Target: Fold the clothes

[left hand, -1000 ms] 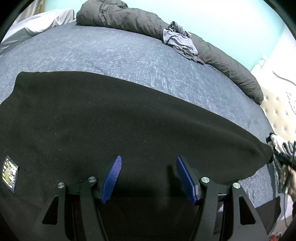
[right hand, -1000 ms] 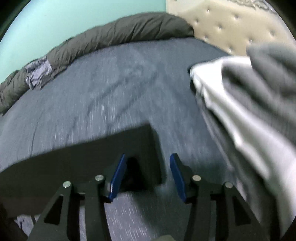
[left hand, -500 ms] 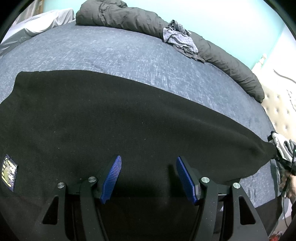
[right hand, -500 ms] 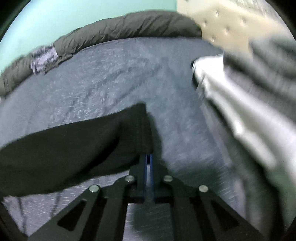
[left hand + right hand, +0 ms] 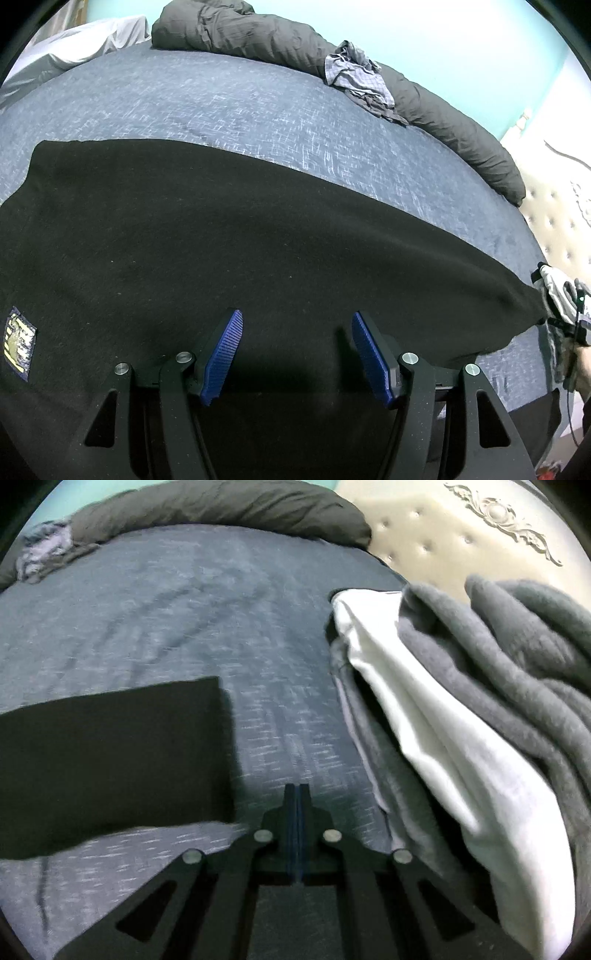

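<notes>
black garment (image 5: 221, 240) – long axis left-right on bed (image 5: 221, 99) | left gripper (image 5: 295, 350) spread over middle | right gripper (image 5: 296, 830) pressed together – beside garment's right edge

Our left gripper (image 5: 295, 350) is low, its blue pads (image 5: 223, 350) spread wide apart with nothing between them. Our right gripper (image 5: 296, 812) has its fingers pressed flat together; nothing visible between them.
</notes>
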